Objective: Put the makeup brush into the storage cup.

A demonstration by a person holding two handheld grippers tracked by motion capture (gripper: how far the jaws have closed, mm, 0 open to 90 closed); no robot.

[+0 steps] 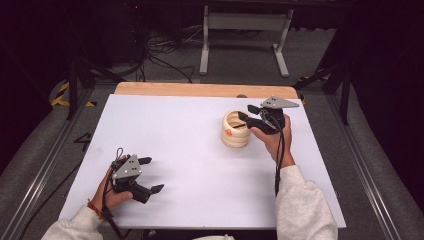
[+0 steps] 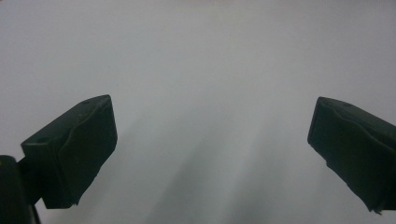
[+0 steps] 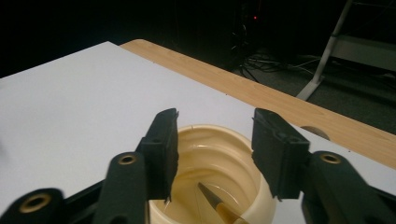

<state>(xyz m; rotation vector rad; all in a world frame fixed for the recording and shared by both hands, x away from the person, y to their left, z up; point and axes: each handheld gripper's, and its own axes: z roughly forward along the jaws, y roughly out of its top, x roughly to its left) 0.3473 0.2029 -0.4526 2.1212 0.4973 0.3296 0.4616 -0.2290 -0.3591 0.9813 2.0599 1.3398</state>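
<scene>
While the left gripper is held low over the near left part of the white board, its jaws are spread wide with nothing between them. Farther back on the right, the right gripper is poised over the mouth of a cream ribbed cup, jaws parted and empty. A pencil-like stick is seen lying inside the cup. Beyond the board, a wooden table edge is visible.
</scene>
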